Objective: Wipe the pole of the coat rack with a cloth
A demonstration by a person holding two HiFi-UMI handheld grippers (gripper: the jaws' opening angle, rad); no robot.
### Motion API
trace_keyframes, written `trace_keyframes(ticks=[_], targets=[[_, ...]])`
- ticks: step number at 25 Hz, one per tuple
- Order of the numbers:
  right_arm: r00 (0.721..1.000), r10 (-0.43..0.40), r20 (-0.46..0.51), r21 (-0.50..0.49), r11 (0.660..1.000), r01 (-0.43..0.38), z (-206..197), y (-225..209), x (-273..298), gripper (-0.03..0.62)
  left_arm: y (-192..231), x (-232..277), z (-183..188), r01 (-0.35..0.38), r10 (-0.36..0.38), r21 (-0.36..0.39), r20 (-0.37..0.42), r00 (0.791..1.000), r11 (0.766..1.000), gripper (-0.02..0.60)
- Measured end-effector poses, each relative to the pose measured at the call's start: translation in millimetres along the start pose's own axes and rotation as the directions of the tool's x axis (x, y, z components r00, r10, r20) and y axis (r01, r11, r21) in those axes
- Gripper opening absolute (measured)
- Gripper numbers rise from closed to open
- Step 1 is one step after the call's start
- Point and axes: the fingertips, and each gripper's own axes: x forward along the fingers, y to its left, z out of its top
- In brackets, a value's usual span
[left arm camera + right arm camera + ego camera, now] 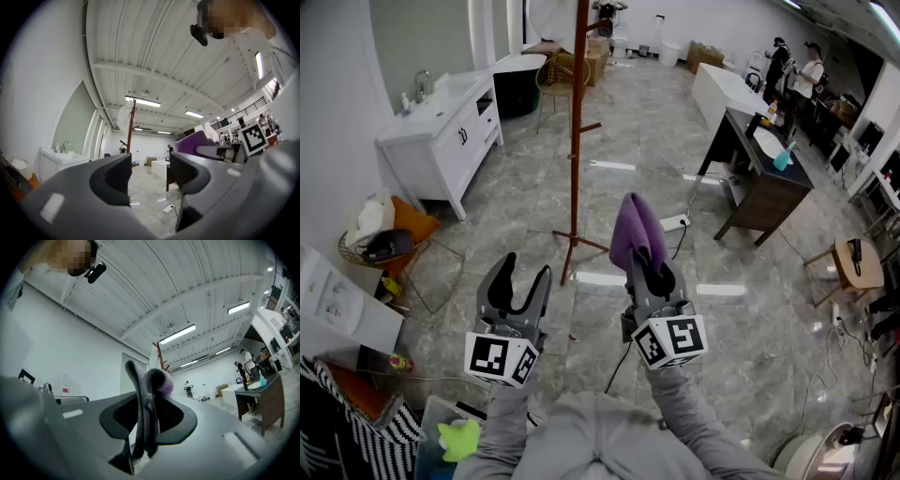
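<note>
The coat rack's brown wooden pole (576,141) stands upright on the marble floor ahead of me, with pegs and splayed legs; it shows far off as the pole (131,126) in the left gripper view and as the pole (160,357) in the right gripper view. My right gripper (645,265) is shut on a purple cloth (636,230), which sticks up from its jaws to the right of the pole's base. The cloth (145,404) is pinched between the pads. My left gripper (525,278) is open and empty, below and left of the rack's base.
A white vanity cabinet (441,141) stands at left, a dark desk (764,173) and white counter at right, with a power strip (673,223) and cable on the floor. A round stool (853,264) is far right. Clutter lies at lower left. People stand at the back right.
</note>
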Motion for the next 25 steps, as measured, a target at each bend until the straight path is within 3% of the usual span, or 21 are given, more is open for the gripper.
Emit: trace_keyframes(ticks=[16, 25], targets=[[1.0, -0.02, 0.004, 0.011, 1.0, 0.02, -5.3, 15.8, 20.2, 0.081, 27.6, 8.3, -7.0, 0.032, -0.032, 0.001, -0.013, 0.999, 0.999, 0.276], [0.995, -0.093, 0.018, 0.048, 0.995, 0.092, -19.7, 21.6, 31.1, 0.081, 64.0, 6.3, -17.2, 0.068, -0.068, -0.008, -0.021, 0.997, 0.998, 0.276]])
